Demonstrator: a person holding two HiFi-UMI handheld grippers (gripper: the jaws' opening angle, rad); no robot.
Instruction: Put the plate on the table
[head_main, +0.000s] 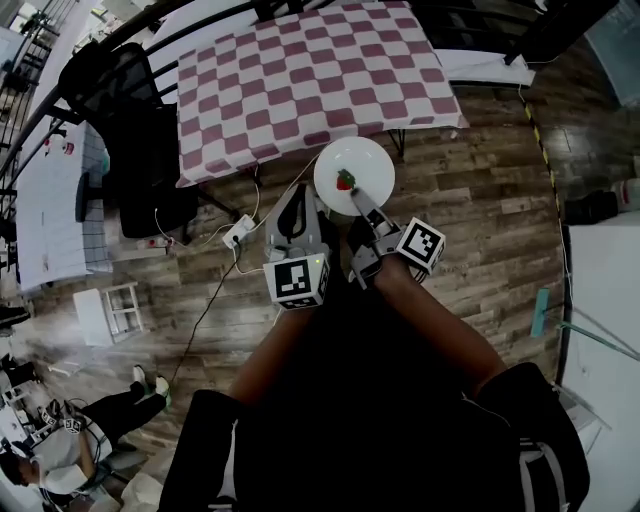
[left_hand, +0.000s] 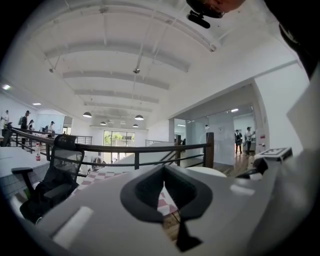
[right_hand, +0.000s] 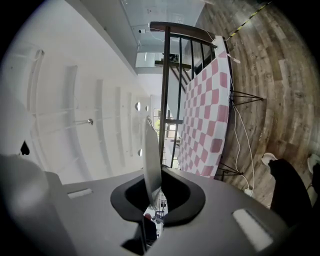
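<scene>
A white plate with a strawberry on it hangs over the wooden floor, just in front of the table with the pink-and-white checked cloth. My right gripper is shut on the plate's near rim. In the right gripper view the plate shows edge-on between the jaws, with the checked table beyond. My left gripper is beside the plate on its left, shut, with nothing in it. In the left gripper view its jaws meet, and the checked table lies behind them.
A black office chair stands left of the table. A power strip with cables lies on the floor under my left gripper. A white desk is at the right, a small white shelf and a person at the lower left.
</scene>
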